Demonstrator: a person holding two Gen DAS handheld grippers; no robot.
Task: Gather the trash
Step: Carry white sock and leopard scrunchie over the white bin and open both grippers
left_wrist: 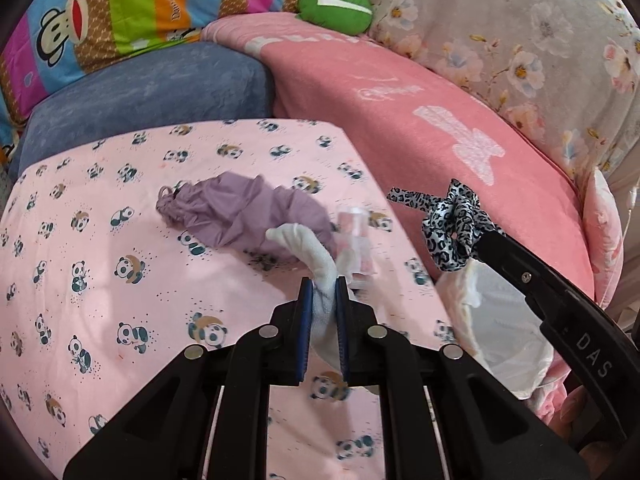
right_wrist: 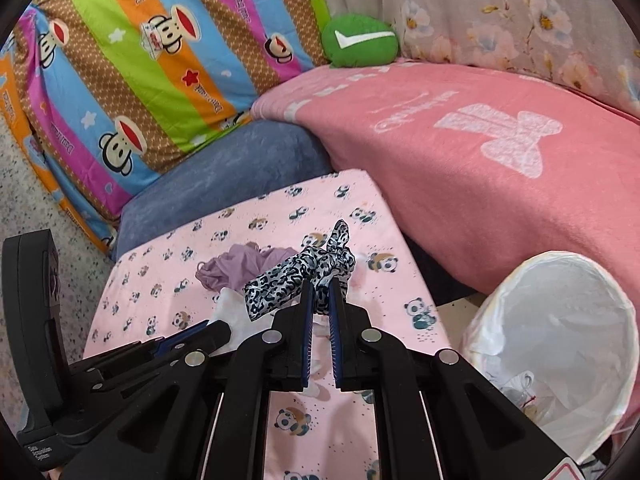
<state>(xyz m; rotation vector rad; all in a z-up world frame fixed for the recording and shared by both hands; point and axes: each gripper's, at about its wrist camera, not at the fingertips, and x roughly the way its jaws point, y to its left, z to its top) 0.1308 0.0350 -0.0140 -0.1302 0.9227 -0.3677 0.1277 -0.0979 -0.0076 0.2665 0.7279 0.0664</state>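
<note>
Both tools loaded: left tool [left_wrist: 323,294] clamps a white crumpled rag [left_wrist: 316,256], right tool [right_wrist: 319,300] grips a leopard-print fabric scrunchie [right_wrist: 298,274] near the white-lined bin [right_wrist: 560,320]. Purple crumpled cloth [left_wrist: 248,212] awaits on the panda-print bed [left_wrist: 100,248].

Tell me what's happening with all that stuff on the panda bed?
A person is tidying up with a grabbing tool in each hand. The left tool is pinching a white sock, lifted a little off the panda sheet. The right tool is holding a leopard-print scrunchie. A white-lined trash bin waits beside the bed on the right. A crumpled purple cloth and a small clear wrapper lie on the sheet.
</note>
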